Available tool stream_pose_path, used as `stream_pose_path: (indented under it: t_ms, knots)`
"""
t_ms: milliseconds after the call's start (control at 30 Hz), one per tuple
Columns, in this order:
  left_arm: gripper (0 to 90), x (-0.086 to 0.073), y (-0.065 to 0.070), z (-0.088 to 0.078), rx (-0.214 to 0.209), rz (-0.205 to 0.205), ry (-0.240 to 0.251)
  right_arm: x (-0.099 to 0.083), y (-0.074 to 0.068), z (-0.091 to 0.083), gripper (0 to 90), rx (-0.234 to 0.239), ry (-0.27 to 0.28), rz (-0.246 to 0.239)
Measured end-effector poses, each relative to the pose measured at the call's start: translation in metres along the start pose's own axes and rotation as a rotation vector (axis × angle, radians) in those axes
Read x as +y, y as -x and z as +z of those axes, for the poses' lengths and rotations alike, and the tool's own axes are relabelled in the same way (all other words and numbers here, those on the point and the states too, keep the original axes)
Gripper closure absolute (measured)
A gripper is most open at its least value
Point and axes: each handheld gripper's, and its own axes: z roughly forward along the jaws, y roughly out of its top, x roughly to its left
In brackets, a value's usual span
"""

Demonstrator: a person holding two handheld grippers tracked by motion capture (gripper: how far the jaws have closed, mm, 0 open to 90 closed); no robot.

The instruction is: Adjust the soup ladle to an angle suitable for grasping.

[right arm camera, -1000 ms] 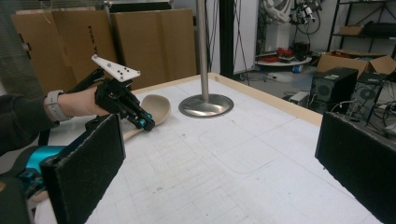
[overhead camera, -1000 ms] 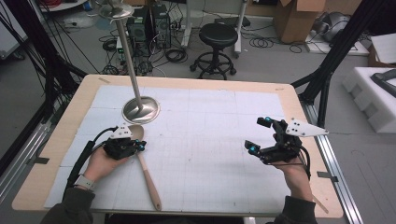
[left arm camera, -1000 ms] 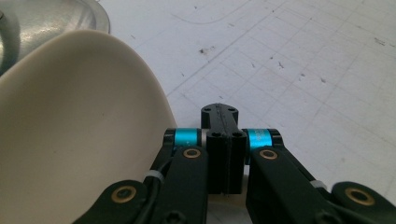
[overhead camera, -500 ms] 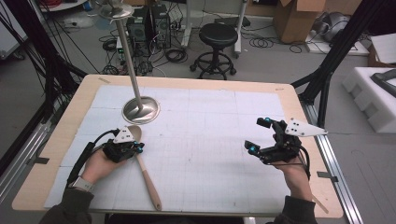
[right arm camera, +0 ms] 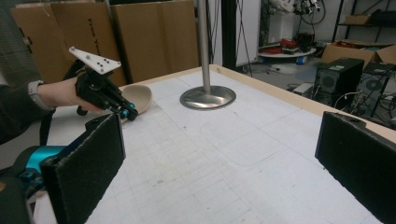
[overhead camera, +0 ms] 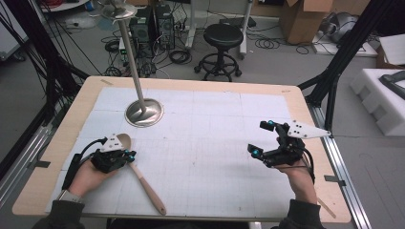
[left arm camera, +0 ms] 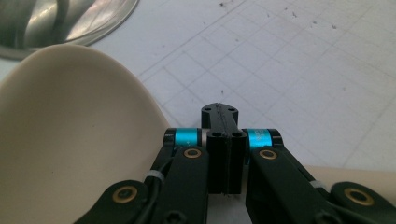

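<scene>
Left gripper (overhead camera: 125,156), fingers together, lies over the spoon (overhead camera: 141,177); right gripper (overhead camera: 261,139) at 3 o'clock, fingers apart

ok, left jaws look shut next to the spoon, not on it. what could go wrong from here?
1. The left gripper is shut, with its jaws pressed together above the wooden spoon at the neck; it may nudge the spoon, not grasp it.
2. The metal stand sits close behind the bowl; a push could knock the spoon into its base.
3. The right gripper is open and far off, probably too far to steady the handle.
</scene>
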Motion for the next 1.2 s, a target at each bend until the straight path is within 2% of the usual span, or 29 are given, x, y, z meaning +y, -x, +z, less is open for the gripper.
stream_pose_path:
  t_ms: [67, 200, 333, 500, 533, 733, 900, 1200]
  knots:
    - [90.0, -0.005, 0.0, -0.006, 0.008, -0.022, 0.007, 0.0, 0.0, 0.001, 0.4, 0.004, -0.004, 0.001]
    - [90.0, -0.013, 0.002, -0.015, 0.026, -0.038, 0.008, 0.0, 0.0, 0.002, 0.4, 0.004, -0.002, -0.001]
    - [90.0, -0.017, 0.004, -0.021, 0.041, -0.043, 0.009, 0.0, 0.001, 0.002, 0.4, 0.005, -0.005, 0.001]
    - [90.0, -0.023, 0.01, -0.032, 0.08, -0.041, 0.002, 0.0, 0.001, 0.003, 0.4, 0.006, -0.006, -0.002]
    - [90.0, -0.026, 0.011, -0.035, 0.084, -0.053, 0.002, 0.0, 0.001, 0.004, 0.5, 0.008, -0.004, -0.002]
    - [90.0, -0.033, 0.014, -0.043, 0.091, -0.081, -0.001, 0.0, 0.001, 0.005, 0.5, 0.01, -0.008, -0.004]
    - [90.0, -0.037, 0.016, -0.05, 0.08, -0.127, -0.021, 0.0, 0.0, 0.005, 0.5, 0.011, -0.009, -0.003]
    - [90.0, -0.05, 0.024, -0.063, 0.1, -0.127, -0.004, -0.001, 0.0, 0.007, 0.4, 0.014, -0.011, -0.002]
